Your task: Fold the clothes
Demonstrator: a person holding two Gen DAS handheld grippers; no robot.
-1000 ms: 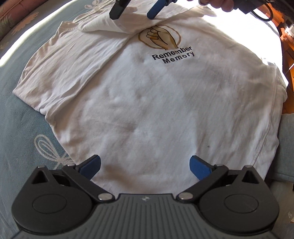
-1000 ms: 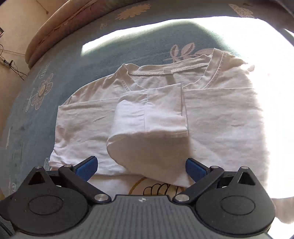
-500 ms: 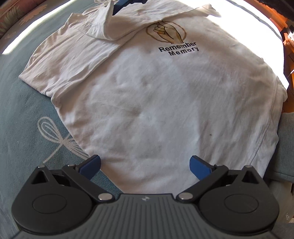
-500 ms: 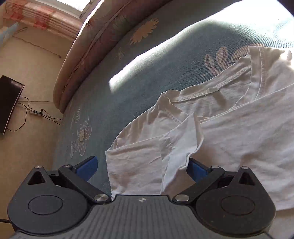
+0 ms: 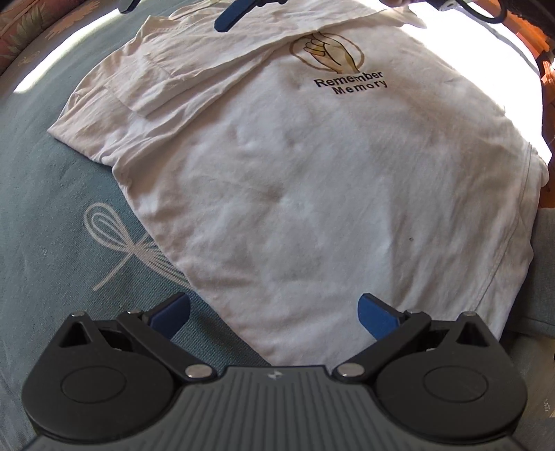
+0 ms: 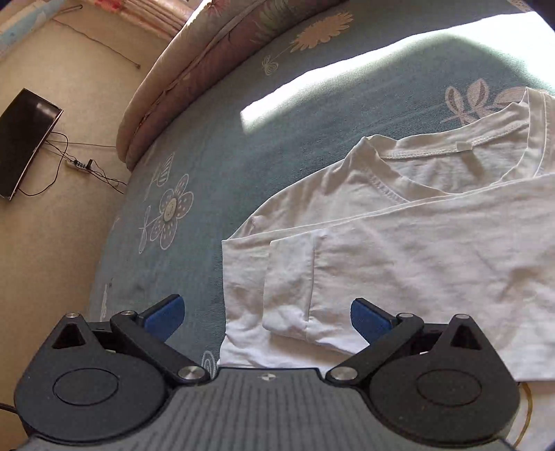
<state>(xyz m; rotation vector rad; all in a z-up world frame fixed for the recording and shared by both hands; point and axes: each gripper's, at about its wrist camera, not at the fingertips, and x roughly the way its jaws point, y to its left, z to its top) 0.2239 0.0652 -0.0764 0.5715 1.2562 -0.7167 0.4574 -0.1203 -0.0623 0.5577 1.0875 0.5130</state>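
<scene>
Item: white T-shirt point(image 5: 295, 180), laid flat on a teal bedspread point(image 5: 52, 208) patterned with pale flowers and a whisk-like motif point(image 5: 114, 239). Front bore a hand emblem point(image 5: 327, 52) over the words "Remember Memory" point(image 5: 350, 83); the emblem's upper edge was covered by a folded-over sleeve point(image 5: 194, 66). The hem lay nearest the left wrist camera, partly hidden behind the tool body. In the right wrist view the neckline point(image 6: 461, 149) and the sleeve cuff point(image 6: 291, 288) showed; the far shoulder was washed out by sunlight.

Left gripper point(image 5: 274, 312): jaws spread wide, nothing between them, above the hem.

Right gripper point(image 6: 267, 314): jaws spread wide, empty, the cuff lying below the gap. In the left wrist view only its blue fingertips point(image 5: 230, 15) showed at the top edge, the rest cut off.

Surroundings: quilted mattress edge point(image 6: 194, 69), dark flat screen point(image 6: 24, 138) and power strip point(image 6: 79, 163) on the floor, small and hard to make out.
</scene>
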